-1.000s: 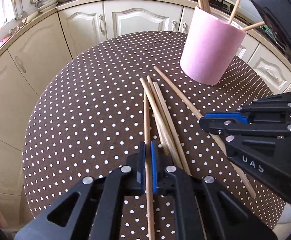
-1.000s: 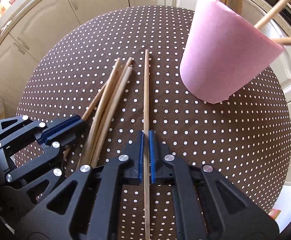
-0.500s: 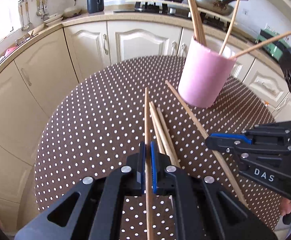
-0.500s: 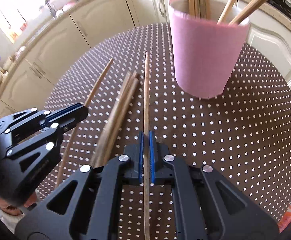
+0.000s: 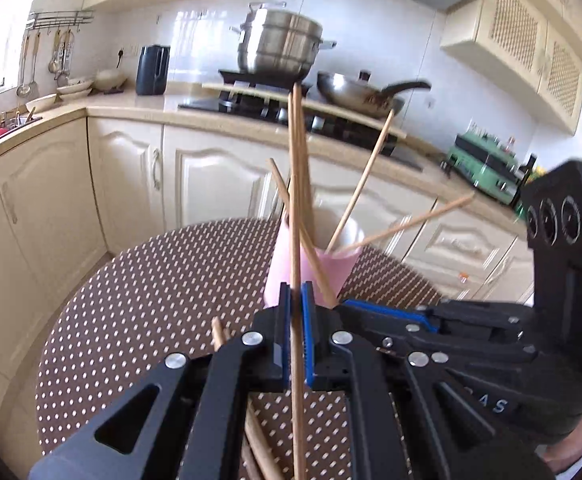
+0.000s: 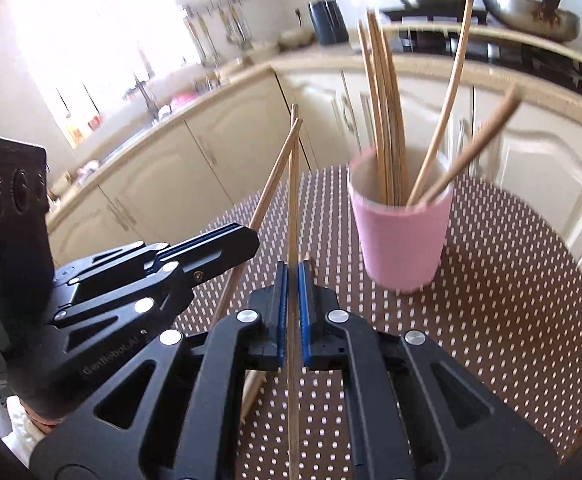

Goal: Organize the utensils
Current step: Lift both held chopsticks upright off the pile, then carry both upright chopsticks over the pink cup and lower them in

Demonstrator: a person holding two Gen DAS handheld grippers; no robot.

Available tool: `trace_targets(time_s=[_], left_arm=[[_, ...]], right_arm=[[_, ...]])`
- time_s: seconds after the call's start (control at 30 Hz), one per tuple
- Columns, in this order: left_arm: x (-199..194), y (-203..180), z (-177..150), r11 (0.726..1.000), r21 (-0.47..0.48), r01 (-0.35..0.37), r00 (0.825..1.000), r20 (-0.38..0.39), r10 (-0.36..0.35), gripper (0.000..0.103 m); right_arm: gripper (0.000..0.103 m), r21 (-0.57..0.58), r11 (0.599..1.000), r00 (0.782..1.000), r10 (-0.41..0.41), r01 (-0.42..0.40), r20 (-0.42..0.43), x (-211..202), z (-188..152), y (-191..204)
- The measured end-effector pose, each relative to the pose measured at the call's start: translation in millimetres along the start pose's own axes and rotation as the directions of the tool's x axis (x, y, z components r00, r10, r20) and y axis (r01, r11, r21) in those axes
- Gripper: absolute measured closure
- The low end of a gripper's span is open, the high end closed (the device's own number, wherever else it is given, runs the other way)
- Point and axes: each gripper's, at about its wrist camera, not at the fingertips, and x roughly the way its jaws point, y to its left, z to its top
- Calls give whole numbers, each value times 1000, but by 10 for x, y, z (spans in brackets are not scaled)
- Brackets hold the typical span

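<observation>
My left gripper (image 5: 296,300) is shut on a wooden chopstick (image 5: 294,184) and holds it up, tip raised in front of the pink cup (image 5: 279,276). My right gripper (image 6: 292,280) is shut on another wooden chopstick (image 6: 293,184), also lifted off the table. The pink cup (image 6: 401,236) stands upright on the far side of the round table and holds several chopsticks (image 6: 383,120). The right gripper shows in the left wrist view (image 5: 371,310); the left gripper shows in the right wrist view (image 6: 227,240). Each is close beside the other.
Loose chopsticks (image 5: 259,440) lie on the brown polka-dot tablecloth (image 5: 151,300) under the left gripper. Cream kitchen cabinets (image 5: 207,176) ring the table. A stove with a steel pot (image 5: 277,46) and a pan (image 5: 355,94) stands behind.
Both grippers have lifted their chopsticks off the table and tilted upward, so the views now look across the table toward the cup and counter. The grippers have come closer together.
</observation>
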Motion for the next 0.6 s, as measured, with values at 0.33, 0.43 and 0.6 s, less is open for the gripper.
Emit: trace_targets(time_s=[0.33, 0.43, 0.6], left_arm=[[59, -171, 507, 999, -19, 41, 987, 158, -38, 98], [59, -242, 671, 1000, 15, 22, 977, 214, -25, 98], [44, -336, 877, 997, 34, 63, 944, 322, -71, 97]], right_arm=[[97, 25, 999, 974, 24, -30, 225, -186, 377, 10], [97, 18, 1000, 954, 1, -6, 299, -224, 481, 15], [97, -2, 1000, 906, -13, 16, 424, -351, 675, -30]])
